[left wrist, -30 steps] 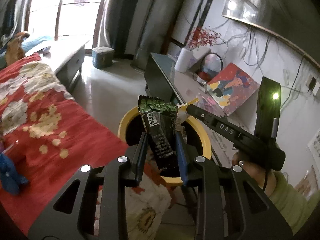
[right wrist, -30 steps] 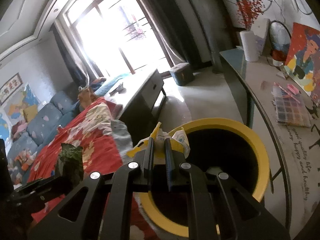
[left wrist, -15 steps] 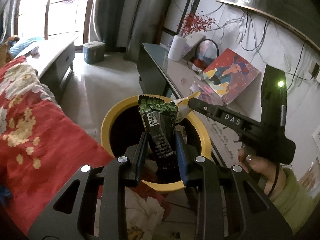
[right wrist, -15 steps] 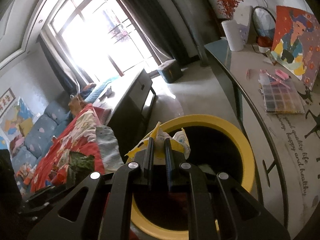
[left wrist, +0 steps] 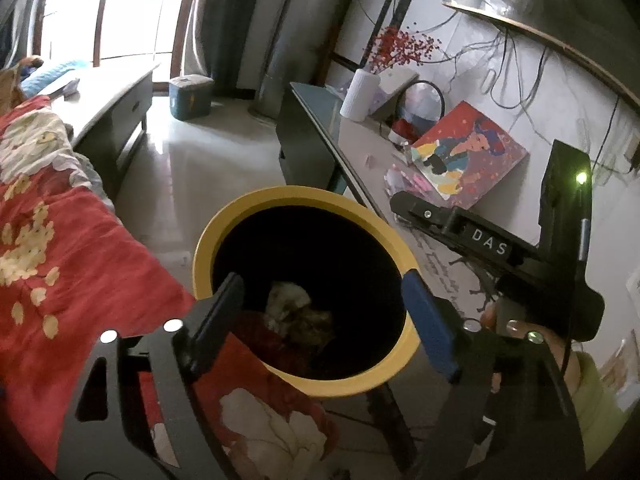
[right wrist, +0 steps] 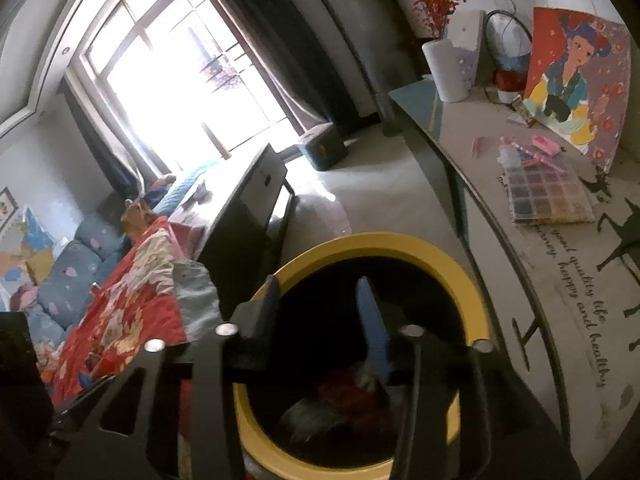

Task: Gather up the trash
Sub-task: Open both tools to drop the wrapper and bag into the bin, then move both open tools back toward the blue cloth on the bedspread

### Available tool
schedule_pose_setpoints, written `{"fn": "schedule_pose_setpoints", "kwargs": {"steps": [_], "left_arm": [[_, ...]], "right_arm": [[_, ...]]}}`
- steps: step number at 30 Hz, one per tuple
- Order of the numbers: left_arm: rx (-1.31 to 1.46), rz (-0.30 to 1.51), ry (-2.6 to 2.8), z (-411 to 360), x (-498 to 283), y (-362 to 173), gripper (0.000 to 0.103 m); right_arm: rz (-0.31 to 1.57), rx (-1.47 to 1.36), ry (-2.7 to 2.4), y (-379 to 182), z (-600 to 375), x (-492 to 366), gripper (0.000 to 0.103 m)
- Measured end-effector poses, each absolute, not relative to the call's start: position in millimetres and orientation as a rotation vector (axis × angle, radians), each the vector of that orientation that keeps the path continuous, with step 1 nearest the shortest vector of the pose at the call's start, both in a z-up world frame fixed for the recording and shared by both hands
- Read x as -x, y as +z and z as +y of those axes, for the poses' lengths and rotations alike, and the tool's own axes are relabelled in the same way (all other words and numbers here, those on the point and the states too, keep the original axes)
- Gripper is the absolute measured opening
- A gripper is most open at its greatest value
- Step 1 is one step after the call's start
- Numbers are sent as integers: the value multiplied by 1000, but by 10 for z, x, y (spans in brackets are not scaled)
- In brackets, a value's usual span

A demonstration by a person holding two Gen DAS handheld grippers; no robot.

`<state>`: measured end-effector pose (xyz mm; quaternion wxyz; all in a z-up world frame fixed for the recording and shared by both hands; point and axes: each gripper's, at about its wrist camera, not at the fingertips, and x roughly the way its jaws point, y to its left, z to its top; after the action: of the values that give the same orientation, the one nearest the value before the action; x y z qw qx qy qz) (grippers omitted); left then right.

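Both grippers hang over the yellow-rimmed bin (left wrist: 240,216), mouth facing up. The left gripper (left wrist: 324,312) and right gripper (right wrist: 320,312) have just been opening – nothing between either pair of jaws. Crumpled trash (left wrist: 296,312) lies at the bin's bottom – its long axis unreadable.

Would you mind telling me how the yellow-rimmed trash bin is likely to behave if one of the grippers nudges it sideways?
The yellow-rimmed trash bin probably slides or rocks easily: it looks like thin plastic and holds only a little crumpled trash at the bottom, so it is likely light. Being tall with a wide mouth, it may tip if pushed at the rim. The red floral blanket beside it might cushion it.
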<state>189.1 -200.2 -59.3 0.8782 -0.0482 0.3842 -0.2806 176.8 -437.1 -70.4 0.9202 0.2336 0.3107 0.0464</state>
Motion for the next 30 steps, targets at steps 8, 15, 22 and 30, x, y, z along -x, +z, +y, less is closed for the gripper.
{"fn": "schedule_pose_setpoints", "kwargs": {"steps": [8,15,22,30], "left_arm": [[138,785,-540,-1871,-1846,-495,92],[153,766,-497,-1709,-1758,-411,92],[148,732,-462,-1542,-1642,-318,92],[164,706,-422,-1347,-1544,-221,92]], "right_arm": [[625,-429,75,-635,-4278,-1736,66],[618,-413,86,-576,-4190,-1704,73],[612,-394,107,-522,-4064,-1666,77],[602,-365,149,-439,-3856,-1618,78]]}}
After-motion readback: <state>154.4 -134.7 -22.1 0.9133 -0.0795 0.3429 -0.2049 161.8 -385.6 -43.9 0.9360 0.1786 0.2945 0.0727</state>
